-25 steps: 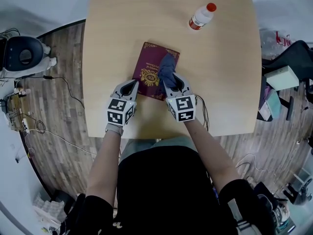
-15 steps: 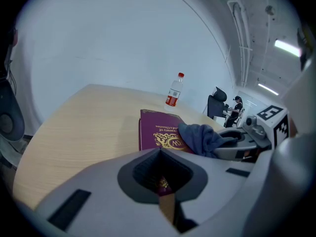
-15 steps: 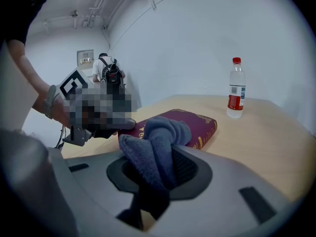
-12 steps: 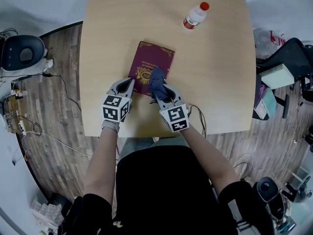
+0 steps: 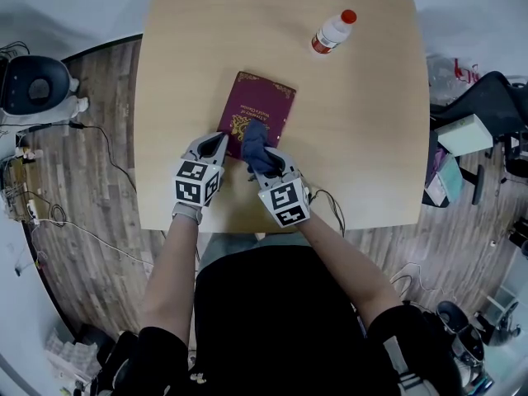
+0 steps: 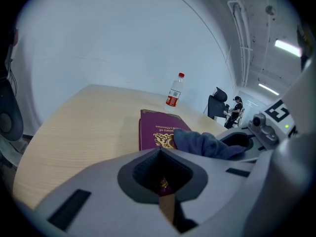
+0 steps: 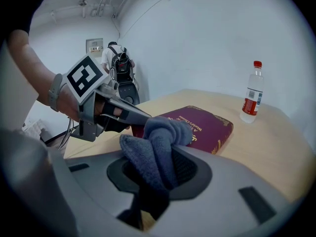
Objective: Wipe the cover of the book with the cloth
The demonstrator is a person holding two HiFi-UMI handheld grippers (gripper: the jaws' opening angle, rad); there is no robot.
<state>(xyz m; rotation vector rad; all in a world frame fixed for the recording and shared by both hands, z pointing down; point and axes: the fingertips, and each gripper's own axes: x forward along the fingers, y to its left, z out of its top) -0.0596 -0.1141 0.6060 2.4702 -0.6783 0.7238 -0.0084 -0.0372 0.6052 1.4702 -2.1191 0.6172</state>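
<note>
Left gripper (image 5: 220, 140): jaws together, at near corner of maroon gold-crested hardcover book (image 5: 266, 106)
Right gripper (image 5: 266, 158): clamping crumpled dark blue cloth (image 5: 255, 141) on cover

Table: light wooden table (image 5: 363, 139) with rounded corners, in the middle of the head view.
Bottle: clear plastic bottle (image 5: 332, 33) with red cap and red label, on the far right part of the table; it stands upright in the left gripper view.
Floor: dark wooden planks (image 5: 91, 188) around the table.
Cables: thin cables (image 5: 58, 128) lie on the floor at the left.
Device: dark round device on a white base (image 5: 35, 89), left of the table.
Chair: black chair (image 5: 487, 97) at the right.
People: one person with a backpack (image 7: 117, 63) stands far behind; another person (image 6: 236, 110) is far off near a black chair.
</note>
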